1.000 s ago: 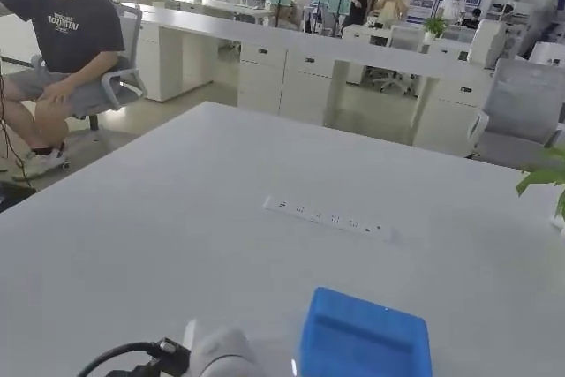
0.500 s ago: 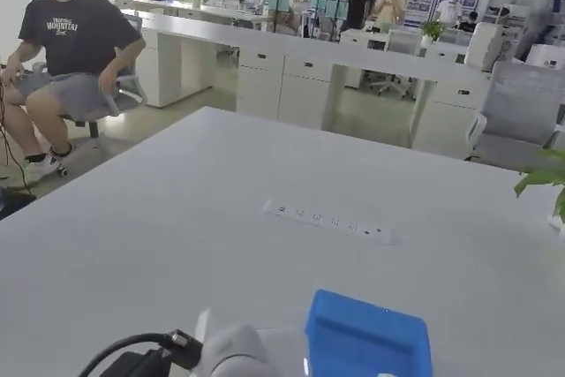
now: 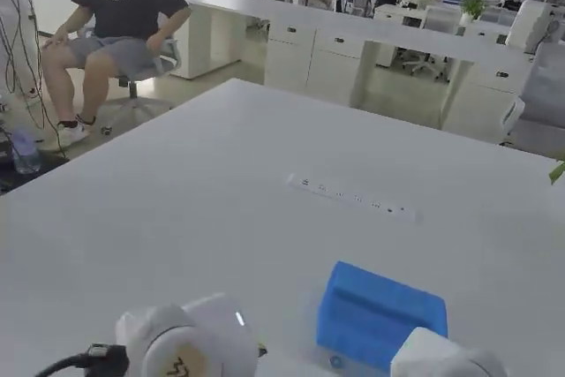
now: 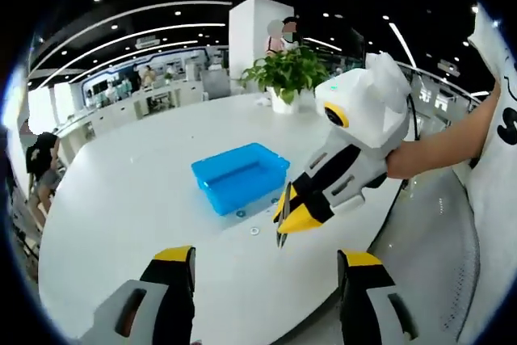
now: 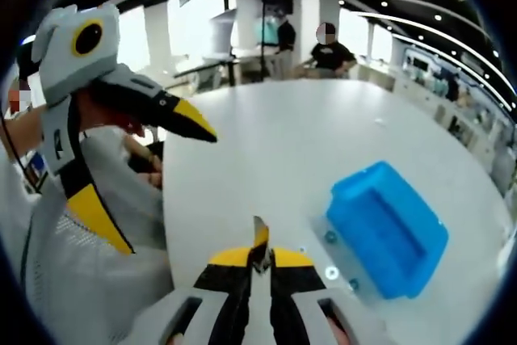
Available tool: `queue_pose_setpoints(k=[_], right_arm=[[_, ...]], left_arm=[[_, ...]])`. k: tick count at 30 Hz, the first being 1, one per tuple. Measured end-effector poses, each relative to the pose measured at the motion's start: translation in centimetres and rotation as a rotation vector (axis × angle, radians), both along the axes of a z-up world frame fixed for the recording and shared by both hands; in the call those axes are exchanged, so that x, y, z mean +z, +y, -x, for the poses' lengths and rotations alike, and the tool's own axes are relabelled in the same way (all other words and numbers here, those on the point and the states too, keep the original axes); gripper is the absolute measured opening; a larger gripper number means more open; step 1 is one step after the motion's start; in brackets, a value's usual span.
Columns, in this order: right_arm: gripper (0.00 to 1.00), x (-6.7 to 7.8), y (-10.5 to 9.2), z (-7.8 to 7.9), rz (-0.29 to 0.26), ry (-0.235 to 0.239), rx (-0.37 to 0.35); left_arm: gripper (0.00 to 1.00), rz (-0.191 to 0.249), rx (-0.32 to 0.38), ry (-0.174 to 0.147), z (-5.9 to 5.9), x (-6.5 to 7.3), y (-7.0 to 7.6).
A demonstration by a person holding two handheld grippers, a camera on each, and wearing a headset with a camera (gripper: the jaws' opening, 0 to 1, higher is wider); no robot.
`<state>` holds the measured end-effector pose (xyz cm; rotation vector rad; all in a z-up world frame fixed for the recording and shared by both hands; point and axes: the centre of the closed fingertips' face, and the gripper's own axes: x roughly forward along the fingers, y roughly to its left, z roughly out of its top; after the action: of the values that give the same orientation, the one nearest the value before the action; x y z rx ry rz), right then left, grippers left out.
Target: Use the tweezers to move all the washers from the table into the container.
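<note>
Now, left gripper [image 4: 266, 256]: my jaws wide apart, nothing between them, low over the table [image 4: 121, 191].
Right gripper [image 5: 258, 258]: my jaws pressed together on the tweezers [image 5: 258, 234], which stick out past the yellow fingertips.
Tweezer tip: above the table, near the washers [image 5: 331, 272]; cannot tell whether it holds one.
Washers: a few small rings lying flat, just beside the container [image 5: 388, 236], outside it.
Container: blue, rectangular, open side up; contents not legible.
Strip [image 3: 353, 199]: white power strip beyond the container, well apart from it.
Plant [image 4: 287, 74]: potted, at the table's far edge.
Person [image 3: 124, 6]: seated on a chair past the table.
</note>
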<state>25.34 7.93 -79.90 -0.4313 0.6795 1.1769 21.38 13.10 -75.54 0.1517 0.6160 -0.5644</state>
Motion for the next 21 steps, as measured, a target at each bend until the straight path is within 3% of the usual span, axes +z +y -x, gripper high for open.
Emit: queue_pose_setpoints(k=[1,2,4,7,11,13,15,18,21], right_arm=[[0.04,0.2,-0.1,-0.3,-0.008,0.0,-0.011],[0.04,0.5,-0.2,-0.7,-0.022,0.0,-0.026],[0.04,1.0,-0.2,-1.6,-0.046,0.014,-0.05],[0.04,1.1,-0.2,-3.0,-0.063,0.021,-0.081],[0.04,0.8,0.0,-4.5,-0.081,0.033,-0.112],[0.04,0.5,0.2,-4.7,-0.076,0.037,-0.112],[0.04,0.1,0.3,-4.7,-0.069,0.034,-0.111],[0.04,-0.2,0.5,-4.7,-0.068,0.043,-0.115],[0.04,-0.6,0.8,-4.6,-0.061,0.042,-0.108]], left_arm=[[0.81,-0.02,0.028,0.046,0.7,-0.5,0.8],[0.83,-0.035,0.037,0.063,1.1,-0.7,1.2],[0.84,-0.053,0.076,0.032,1.2,-0.3,2.1],[0.9,-0.056,0.134,0.016,1.7,0.1,3.2],[0.94,-0.064,0.157,0.003,1.7,0.0,3.8],[0.94,-0.073,0.154,0.008,1.9,-0.5,3.7],[0.93,-0.111,0.151,-0.02,1.8,-0.4,3.9],[0.96,-0.118,0.145,-0.007,1.8,-0.4,3.6],[0.94,-0.124,0.156,-0.015,1.6,-0.2,3.8]])
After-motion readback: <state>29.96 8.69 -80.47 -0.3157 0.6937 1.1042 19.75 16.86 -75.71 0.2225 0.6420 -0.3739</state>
